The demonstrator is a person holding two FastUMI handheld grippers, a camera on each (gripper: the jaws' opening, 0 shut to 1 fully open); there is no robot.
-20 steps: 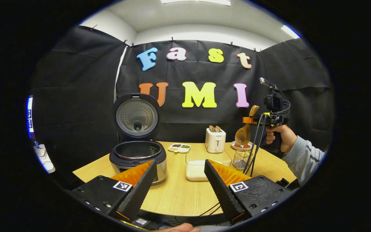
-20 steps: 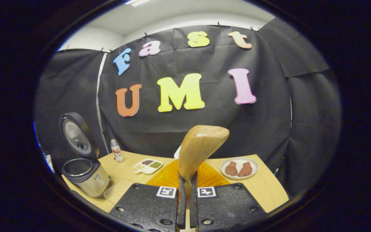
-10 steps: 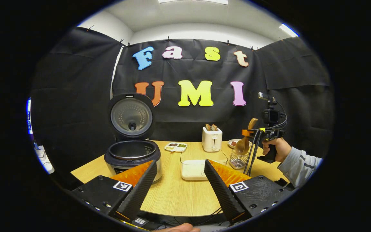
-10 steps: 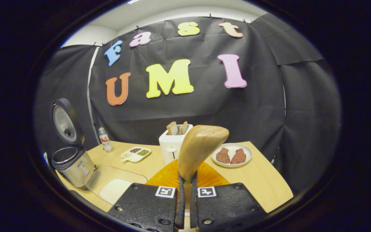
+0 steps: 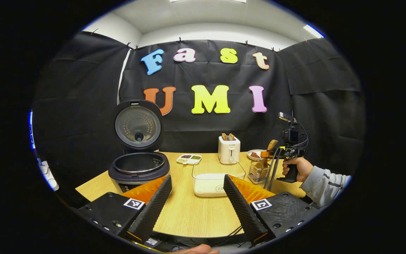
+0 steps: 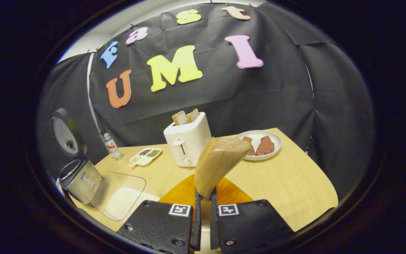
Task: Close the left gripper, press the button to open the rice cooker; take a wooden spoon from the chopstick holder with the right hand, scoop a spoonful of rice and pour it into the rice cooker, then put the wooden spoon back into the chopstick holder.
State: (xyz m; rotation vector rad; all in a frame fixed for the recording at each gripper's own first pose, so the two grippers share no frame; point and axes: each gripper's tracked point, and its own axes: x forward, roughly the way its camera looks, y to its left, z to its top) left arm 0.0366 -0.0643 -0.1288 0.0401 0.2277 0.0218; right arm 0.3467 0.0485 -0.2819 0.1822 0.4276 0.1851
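- Wooden spoon (image 6: 217, 162): smooth, pale wood with a soft sheen.
- Table (image 5: 196, 211): light wood-grain top, matt.
- Rice cooker (image 5: 137, 169): dark glossy plastic rim, brushed metal body and inner lid.
- Rice container (image 5: 217, 178): clear, glossy plastic.
- Toaster (image 6: 187, 139): smooth white plastic.
- Chopstick holder (image 5: 258, 172): wire metal mesh.

Little can be read. The clear box (image 5: 218, 179) of rice has a small round mark at its front that looks like a number, too small to be sure. Each claw carries square black-and-white marker tags (image 5: 261, 204) without letters. Other labels are too small to read.
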